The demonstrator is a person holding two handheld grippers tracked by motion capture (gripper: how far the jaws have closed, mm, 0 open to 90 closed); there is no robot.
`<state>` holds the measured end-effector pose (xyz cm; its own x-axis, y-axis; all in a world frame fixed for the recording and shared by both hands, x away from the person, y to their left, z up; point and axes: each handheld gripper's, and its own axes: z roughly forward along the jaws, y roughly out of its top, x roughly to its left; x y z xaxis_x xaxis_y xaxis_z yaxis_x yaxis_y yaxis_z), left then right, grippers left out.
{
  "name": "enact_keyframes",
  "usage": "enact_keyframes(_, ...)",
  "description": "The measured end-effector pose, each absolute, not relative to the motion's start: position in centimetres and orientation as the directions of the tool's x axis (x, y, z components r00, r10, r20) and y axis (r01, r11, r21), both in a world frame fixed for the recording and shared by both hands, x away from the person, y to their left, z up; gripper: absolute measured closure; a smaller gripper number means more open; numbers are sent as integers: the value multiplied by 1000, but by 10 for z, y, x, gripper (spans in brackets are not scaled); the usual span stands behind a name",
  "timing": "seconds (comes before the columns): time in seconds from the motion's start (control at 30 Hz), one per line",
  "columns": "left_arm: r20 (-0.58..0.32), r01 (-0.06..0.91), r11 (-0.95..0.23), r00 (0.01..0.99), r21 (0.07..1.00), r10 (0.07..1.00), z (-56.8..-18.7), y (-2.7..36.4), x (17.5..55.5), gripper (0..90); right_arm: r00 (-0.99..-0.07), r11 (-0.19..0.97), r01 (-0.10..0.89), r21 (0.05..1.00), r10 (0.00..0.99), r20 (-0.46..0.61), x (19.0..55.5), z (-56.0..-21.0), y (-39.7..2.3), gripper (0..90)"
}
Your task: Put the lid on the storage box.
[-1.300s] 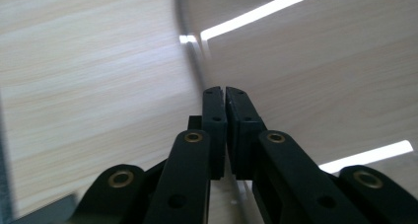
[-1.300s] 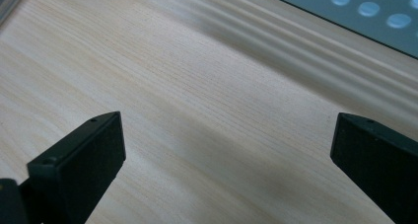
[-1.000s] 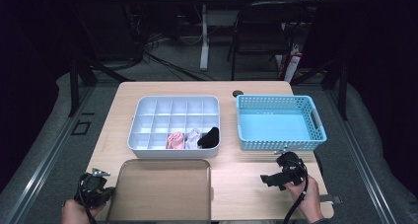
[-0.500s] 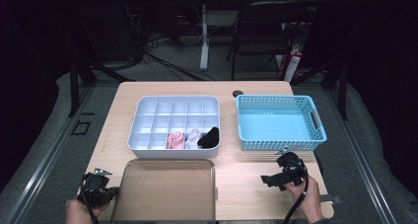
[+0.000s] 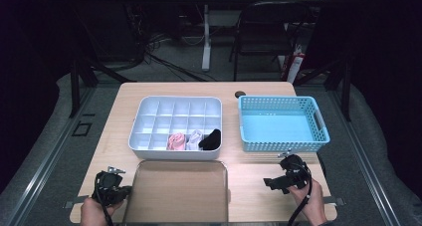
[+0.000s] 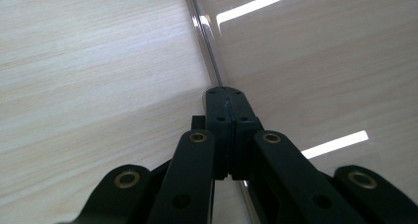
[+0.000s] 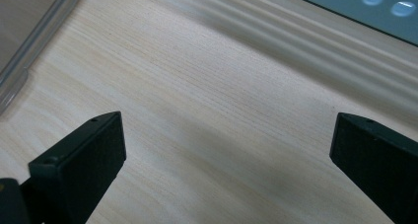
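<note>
At the lower left of the high view, the left gripper [image 5: 119,190], jaws pressed together, is set against the clear lid's [image 5: 176,191] left edge, while the right gripper [image 5: 271,183], jaws apart, is held off its right.

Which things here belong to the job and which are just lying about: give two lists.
In the job: clear lid at the table's near edge, left gripper shut at its left rim, right gripper open to its right, white divided box holding three rolled cloth items.

Lying about: empty blue basket, small dark disc.
</note>
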<state>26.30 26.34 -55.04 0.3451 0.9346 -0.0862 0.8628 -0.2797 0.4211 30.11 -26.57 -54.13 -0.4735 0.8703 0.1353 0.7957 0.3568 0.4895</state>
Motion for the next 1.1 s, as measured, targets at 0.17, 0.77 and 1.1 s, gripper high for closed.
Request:
enact_keyframes(0.17, -130, 862, -266, 351, 432, 927, -552, 256, 265, 900, -472, 355, 794, 493, 871, 133, 300, -542, -268, 3)
enact_keyframes(0.77, -158, 850, -269, 374, 453, 914, -553, 232, 272, 900, -467, 346, 796, 496, 873, 139, 296, -542, -269, 8)
enact_keyframes(1.1, -146, 835, -305, 409, 457, 901, -553, 214, 276, 900, -472, 351, 792, 500, 871, 137, 296, -542, -269, 8)
